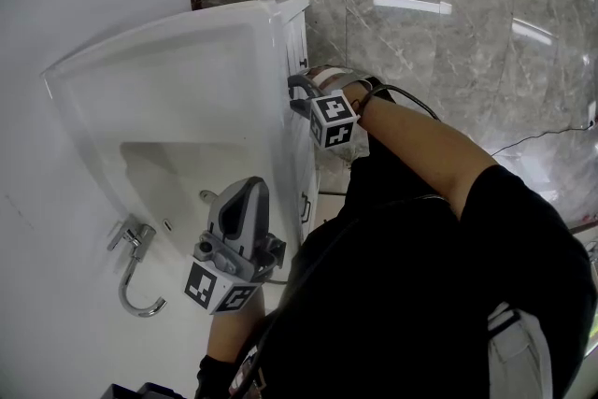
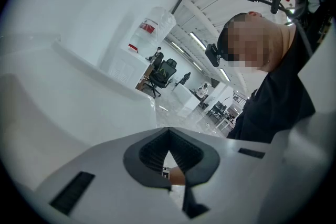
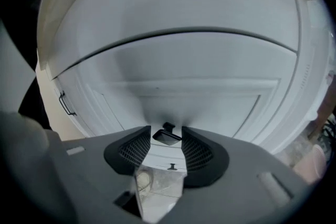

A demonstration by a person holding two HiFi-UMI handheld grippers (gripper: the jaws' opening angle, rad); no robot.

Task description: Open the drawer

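The right gripper [image 3: 166,131] had its fingers spread wide on either side of the dark drawer handle [image 3: 168,138], at the lower centre of the right gripper view, and they did not seem to press on it; the drawer [image 3: 194,94], in the front of the white vanity cabinet [image 1: 297,33], looked closed. I judge the fingers should close squarely on the handle, then pull straight out. The left gripper [image 2: 168,134], over the washbasin [image 1: 187,107], had its fingers together, holding nothing.
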